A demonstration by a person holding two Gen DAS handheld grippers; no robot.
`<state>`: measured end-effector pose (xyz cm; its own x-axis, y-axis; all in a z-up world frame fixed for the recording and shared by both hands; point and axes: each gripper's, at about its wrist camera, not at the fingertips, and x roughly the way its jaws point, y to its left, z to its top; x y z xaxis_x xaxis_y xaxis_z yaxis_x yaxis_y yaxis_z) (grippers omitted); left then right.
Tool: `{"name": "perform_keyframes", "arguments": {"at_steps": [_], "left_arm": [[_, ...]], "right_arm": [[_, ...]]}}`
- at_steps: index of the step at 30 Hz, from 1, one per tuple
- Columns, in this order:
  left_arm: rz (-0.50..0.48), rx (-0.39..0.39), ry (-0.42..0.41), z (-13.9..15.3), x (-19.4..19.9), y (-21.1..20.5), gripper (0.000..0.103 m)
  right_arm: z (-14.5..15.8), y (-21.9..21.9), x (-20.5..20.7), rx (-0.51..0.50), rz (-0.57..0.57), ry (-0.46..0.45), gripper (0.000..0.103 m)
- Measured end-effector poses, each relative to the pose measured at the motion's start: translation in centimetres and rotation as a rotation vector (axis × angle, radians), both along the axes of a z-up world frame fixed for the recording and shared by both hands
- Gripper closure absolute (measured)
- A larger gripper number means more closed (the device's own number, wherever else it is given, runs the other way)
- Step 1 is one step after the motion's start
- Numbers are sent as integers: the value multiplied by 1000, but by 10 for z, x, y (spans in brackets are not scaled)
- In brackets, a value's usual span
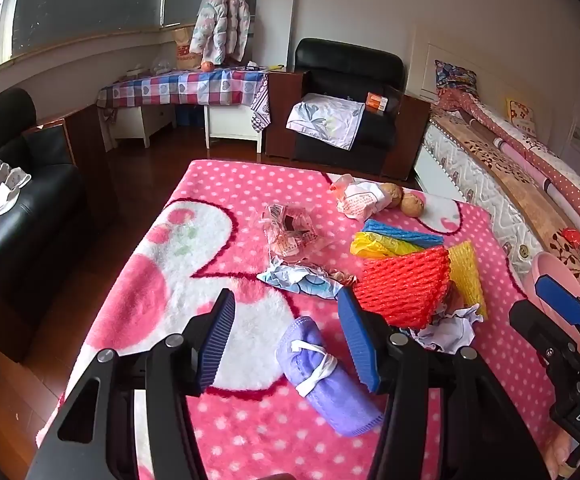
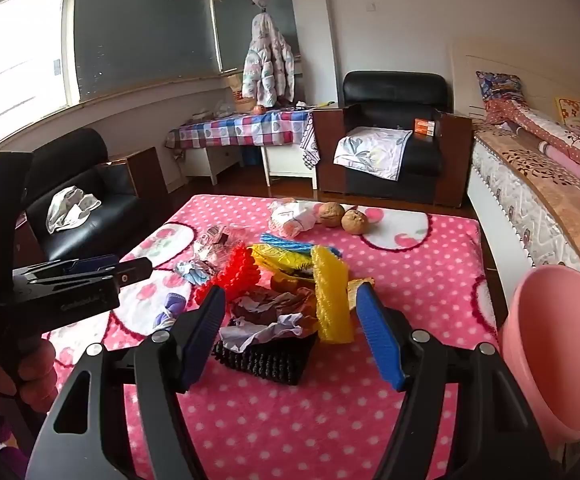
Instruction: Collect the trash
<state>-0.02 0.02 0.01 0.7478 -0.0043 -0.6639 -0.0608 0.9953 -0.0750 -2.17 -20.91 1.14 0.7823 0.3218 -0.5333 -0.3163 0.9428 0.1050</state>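
Nearest the left camera, the left gripper (image 1: 285, 336) hangs with its 2 blue-padded fingers spread wide and empty above a rolled lilac cloth (image 1: 326, 376) tied with a white band, lying on the pink spotted blanket (image 1: 225, 184). Likewise the right gripper (image 2: 294, 336) stands fully spread, gripping nothing, tilted down over the trash heap: crumpled paper (image 2: 261, 322) resting on a black ribbed piece (image 2: 265, 358), with a yellow foam net (image 2: 332, 300) touching its right side and a red foam net (image 2: 237, 270) just behind on the left. To the right, at the blanket's edge, sits a pink bin (image 2: 550, 344), probably where the rubbish belongs. All of this looks feather-light and soft; the foam nets should squash and spring back, so a pinch across a folded edge or the bunched middle seems safest. Crumpled paper will likely compress and may shed loose scraps, so it calls for a deep bite into the thickest wad. Further back, clear plastic wrappers (image 1: 290, 232) look slippery and flimsy; 2 walnuts (image 2: 344, 218) beside a white bag (image 2: 292, 216) are hard and may roll.
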Motion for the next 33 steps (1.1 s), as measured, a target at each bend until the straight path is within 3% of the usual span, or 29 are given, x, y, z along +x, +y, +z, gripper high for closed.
{"name": "perform_keyframes", "arguments": {"at_steps": [7,11,33], "left_arm": [[2,3,6,0,0,-1,50],[4,3,8,-6,-4,3,50],[12,-12,19,-4,-1,2,50]], "right_arm": [[-2,7,0,9,15,9,35],[2,-14,3,12,15,11,35],[-4,-10,3,14,-69,13,35]]}}
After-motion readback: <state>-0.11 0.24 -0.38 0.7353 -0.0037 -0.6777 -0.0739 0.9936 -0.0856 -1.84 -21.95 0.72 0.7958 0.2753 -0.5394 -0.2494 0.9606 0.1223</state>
